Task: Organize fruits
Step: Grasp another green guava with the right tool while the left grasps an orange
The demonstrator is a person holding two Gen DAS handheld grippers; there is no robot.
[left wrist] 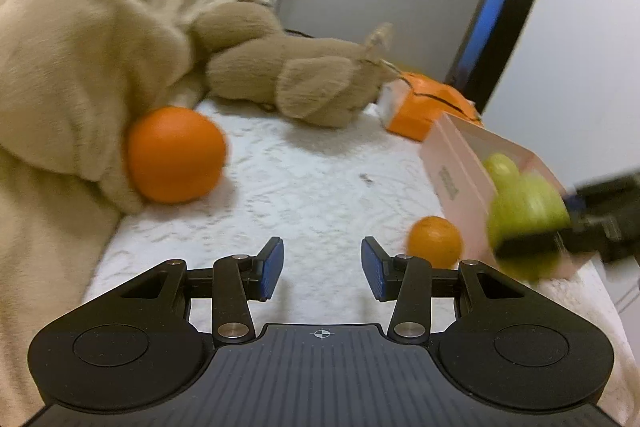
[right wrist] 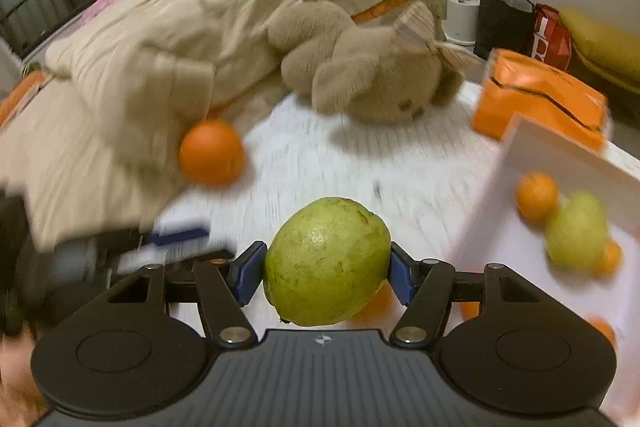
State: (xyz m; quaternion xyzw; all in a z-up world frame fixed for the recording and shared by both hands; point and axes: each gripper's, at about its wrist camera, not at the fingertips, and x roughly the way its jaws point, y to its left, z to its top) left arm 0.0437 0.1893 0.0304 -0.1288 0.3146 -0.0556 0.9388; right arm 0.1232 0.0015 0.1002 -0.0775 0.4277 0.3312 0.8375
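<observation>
One guava sat pinched in my right gripper; my left gaped partway, empty. Smooth skin might slip before the box, rolling off the bed's edge.

A tan plush toy lies against a beige blanket — an orange pack sits nearby.

Counted on the white bed cover: one large orange, one plush toy, one orange box. Inside the white box: one green guava, at least two small oranges. Held: one guava.
</observation>
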